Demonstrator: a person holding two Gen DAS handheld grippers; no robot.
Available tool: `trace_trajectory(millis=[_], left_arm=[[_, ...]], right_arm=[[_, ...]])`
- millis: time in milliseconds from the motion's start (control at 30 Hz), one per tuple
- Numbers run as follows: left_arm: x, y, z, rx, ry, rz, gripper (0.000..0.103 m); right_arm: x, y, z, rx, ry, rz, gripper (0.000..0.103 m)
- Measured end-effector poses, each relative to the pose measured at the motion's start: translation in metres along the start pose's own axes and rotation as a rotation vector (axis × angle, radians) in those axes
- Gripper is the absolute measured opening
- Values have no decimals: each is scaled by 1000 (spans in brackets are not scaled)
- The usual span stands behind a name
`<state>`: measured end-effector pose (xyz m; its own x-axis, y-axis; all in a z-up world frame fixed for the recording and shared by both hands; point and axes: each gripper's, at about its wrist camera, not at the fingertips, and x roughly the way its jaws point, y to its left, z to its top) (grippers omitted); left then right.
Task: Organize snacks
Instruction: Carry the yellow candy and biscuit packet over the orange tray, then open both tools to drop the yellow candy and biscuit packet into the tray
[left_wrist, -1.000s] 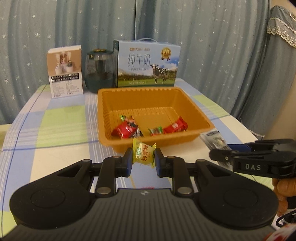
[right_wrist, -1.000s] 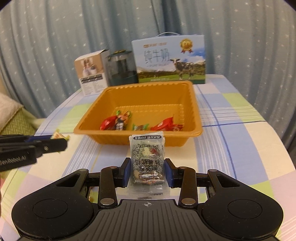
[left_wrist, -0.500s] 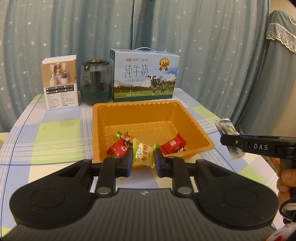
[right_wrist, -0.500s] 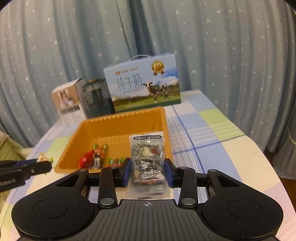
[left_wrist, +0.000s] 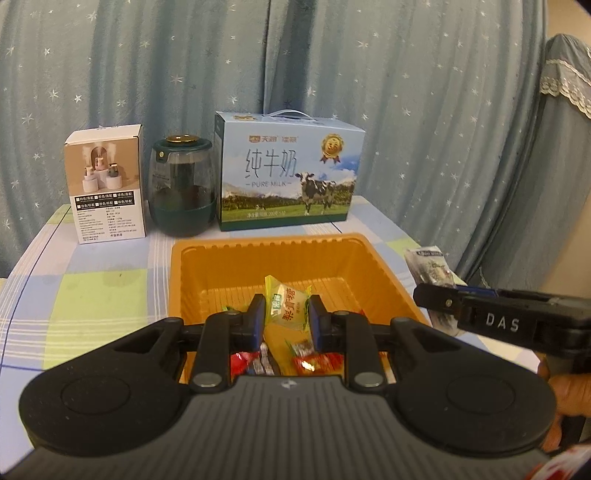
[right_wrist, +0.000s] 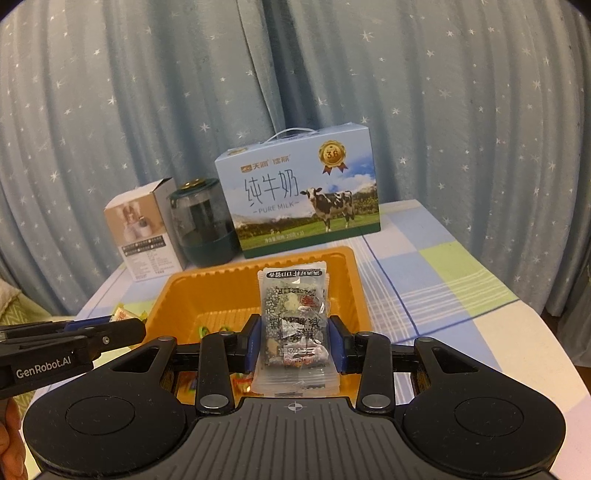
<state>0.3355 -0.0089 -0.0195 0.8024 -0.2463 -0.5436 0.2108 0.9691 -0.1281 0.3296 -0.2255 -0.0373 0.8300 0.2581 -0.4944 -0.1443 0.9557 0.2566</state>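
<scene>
Left jaws clamp a yellow candy (left_wrist: 287, 303), right jaws a clear packet (right_wrist: 294, 328), above the orange tray (left_wrist: 184, 273)

Behind my work surface hangs a blue-grey curtain (left_wrist: 406, 110) printed with small white stars, falling in vertical folds across the whole back of the room. I stand at a table (right_wrist: 443, 280) covered by a checked cloth in pale blue, green, cream and white with thin dark lines. To my right, a piece of furniture draped in blue fabric with a lace trim (left_wrist: 565, 88) stands just beside the table. At the far left, a green patterned cushion (right_wrist: 14, 314) shows. Lighting is warm, indoor and even.
</scene>
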Motion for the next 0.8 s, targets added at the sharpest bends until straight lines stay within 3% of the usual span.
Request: trace_trajectory(millis=[333, 800], left_arm=[[41, 9, 18, -44, 8, 8, 22], [83, 14, 11, -55, 49, 0, 22]], right_arm=[[47, -1, 9, 25, 26, -10, 38], [86, -14, 9, 142, 68, 1, 38]])
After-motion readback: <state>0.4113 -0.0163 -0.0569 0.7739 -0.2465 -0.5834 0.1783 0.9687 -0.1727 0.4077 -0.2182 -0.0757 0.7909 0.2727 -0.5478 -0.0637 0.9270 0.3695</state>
